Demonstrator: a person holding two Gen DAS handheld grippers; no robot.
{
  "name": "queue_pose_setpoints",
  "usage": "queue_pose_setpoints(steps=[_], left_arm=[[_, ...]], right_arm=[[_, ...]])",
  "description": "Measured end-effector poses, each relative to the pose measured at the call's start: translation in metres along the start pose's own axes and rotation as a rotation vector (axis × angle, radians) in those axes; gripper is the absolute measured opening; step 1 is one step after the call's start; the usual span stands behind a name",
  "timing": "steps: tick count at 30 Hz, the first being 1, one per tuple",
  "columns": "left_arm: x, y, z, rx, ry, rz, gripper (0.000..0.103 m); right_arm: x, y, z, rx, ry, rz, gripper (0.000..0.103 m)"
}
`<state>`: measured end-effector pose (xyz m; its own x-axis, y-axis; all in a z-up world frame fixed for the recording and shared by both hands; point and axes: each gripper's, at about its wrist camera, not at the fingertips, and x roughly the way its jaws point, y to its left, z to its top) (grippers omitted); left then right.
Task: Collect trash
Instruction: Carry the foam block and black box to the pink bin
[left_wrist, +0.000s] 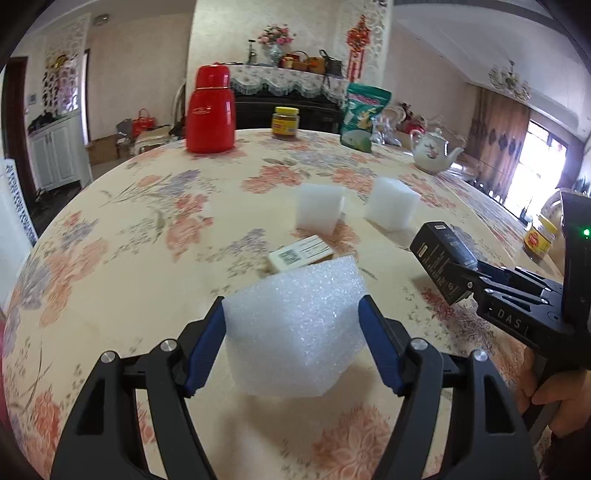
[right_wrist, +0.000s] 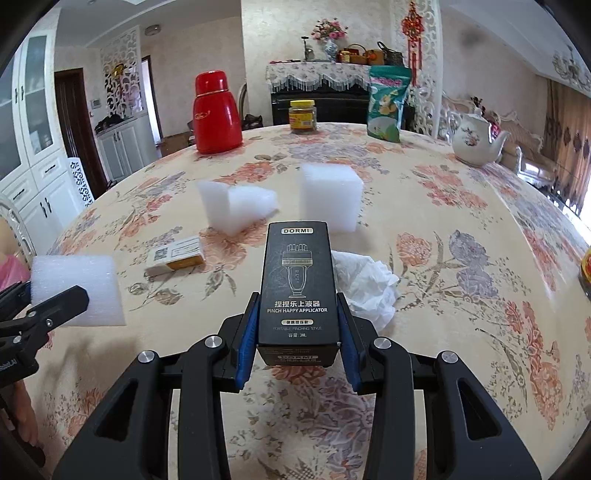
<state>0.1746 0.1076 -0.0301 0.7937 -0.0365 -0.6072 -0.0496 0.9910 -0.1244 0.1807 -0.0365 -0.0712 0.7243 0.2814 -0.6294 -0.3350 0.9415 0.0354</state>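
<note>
L gripper (left_wrist: 293, 325) jaws clamped on foam block (left_wrist: 295, 325); R gripper (right_wrist: 297, 332) jaws clamped on black box (right_wrist: 297, 280).

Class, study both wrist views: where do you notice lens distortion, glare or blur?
Left wrist view: the table edge bows into a curve, and the window is blown out. Right wrist view: the black box reads sharp, while dark vignetting fills the corners.
</note>
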Motion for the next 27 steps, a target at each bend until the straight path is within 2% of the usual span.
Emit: queue_pose_setpoints(steps=[4, 7, 17, 27], left_arm=[[-0.016, 0.003, -0.006, -0.004, -0.017, 0.013, 0.070], [-0.028, 0.006, -0.009, 0.008, -0.034, 0.031, 0.070], [-0.074, 0.019, -0.038, 0.017, -0.092, 0.058, 0.070], [-0.120, 0.033, -0.058, 0.011, -0.158, 0.077, 0.071]], right_arm=[[-0.002, 0.014, -0.004, -0.023, 0.019, 0.014, 0.038], [-0.015, 0.031, -0.010, -0.086, 0.019, 0.021, 0.038], [-0.085, 0.061, -0.026, -0.123, -0.051, 0.096, 0.038], [-0.123, 0.094, -0.040, -0.146, -0.108, 0.167, 0.038]])
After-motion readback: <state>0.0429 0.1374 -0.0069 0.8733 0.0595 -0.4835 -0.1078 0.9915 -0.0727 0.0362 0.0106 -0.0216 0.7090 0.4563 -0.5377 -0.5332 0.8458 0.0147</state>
